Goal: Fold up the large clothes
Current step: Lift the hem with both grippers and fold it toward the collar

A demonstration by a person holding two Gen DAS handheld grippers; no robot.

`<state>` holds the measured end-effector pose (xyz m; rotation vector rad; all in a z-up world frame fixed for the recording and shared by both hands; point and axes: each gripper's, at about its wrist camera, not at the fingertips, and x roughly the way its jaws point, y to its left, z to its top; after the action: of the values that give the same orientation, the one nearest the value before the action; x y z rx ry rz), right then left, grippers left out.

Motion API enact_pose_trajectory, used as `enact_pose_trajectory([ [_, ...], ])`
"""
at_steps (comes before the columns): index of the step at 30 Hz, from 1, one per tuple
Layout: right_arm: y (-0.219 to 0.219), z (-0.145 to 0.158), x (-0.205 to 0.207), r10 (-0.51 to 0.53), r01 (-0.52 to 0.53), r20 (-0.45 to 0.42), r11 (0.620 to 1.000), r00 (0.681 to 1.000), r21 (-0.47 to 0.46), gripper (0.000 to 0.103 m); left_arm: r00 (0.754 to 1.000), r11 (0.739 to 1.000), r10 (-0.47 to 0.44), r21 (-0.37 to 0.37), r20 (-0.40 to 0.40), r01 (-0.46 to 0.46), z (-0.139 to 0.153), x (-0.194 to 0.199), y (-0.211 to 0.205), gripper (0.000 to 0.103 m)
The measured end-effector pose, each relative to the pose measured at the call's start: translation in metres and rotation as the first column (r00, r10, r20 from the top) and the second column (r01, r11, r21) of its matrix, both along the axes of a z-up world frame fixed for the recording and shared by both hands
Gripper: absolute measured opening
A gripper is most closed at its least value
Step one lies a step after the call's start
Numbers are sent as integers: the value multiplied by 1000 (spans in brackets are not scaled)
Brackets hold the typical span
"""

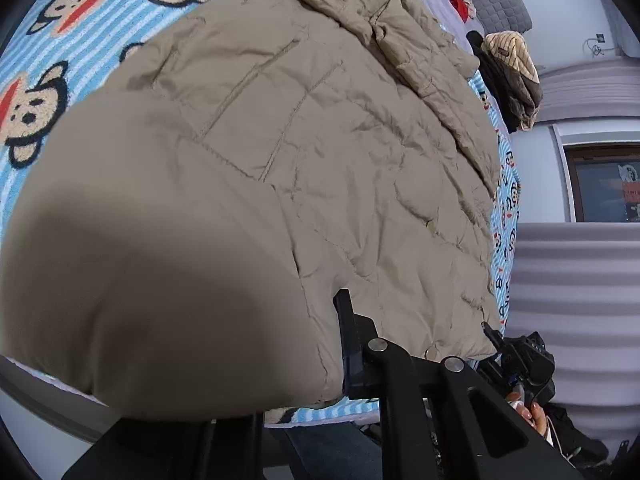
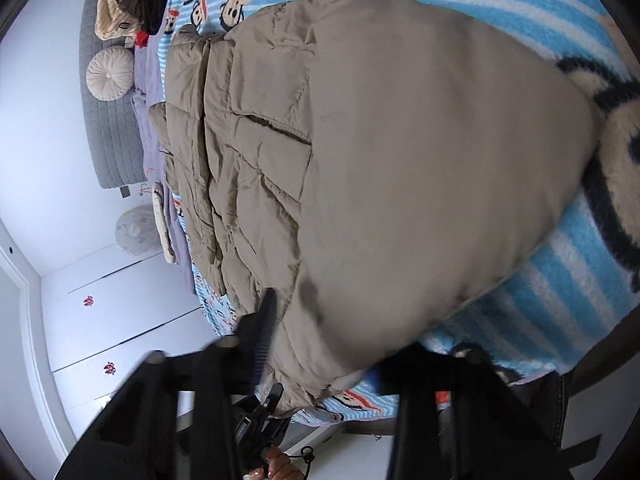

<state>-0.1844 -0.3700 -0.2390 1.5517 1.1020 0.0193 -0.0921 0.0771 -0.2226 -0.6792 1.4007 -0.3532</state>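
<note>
Puffy quilted tan jacket [image 1: 320, 140], fuzzy striped monkey-print blanket [image 1: 80, 12]

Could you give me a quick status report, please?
Both tongs, left and right, shut on the jacket hem. Jacket flat on the blanket. Nothing in the way.

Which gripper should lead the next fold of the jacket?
Neither clearly. The left gripper and right gripper each pinch the padded beige jacket at its near hem on the monkey-print blanket. Lift both together.

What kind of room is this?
Most likely a bedroom: a coat lies on a bed's monkey-print blanket, with a round cushion against a padded grey headboard.
</note>
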Motion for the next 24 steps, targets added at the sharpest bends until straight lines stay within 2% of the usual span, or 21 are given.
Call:
enact_pose_trajectory([
  [4,-5,20,17,71,-68,63,996,996,-50,9,996,999,35,-4,79,-34,36,9,4,12],
  [8,-14,54,50,146,-131,140,985,979,-111,9,986,999,24,22,164,-28,77,41,-3,12],
  [12,-21,92,98,222,-185,209,966,952,-182,9,966,996,2,87,260,-25,118,86,-16,12],
  [16,-31,132,152,285,-218,293,946,912,-241,9,940,992,11,117,342,-54,155,132,-27,12],
  [20,-40,164,209,350,-252,355,922,867,-294,9,932,984,-6,167,364,-59,173,180,-37,12],
  [24,-43,174,264,413,-292,333,888,848,-356,9,938,973,-35,227,346,-48,170,223,-48,12],
])
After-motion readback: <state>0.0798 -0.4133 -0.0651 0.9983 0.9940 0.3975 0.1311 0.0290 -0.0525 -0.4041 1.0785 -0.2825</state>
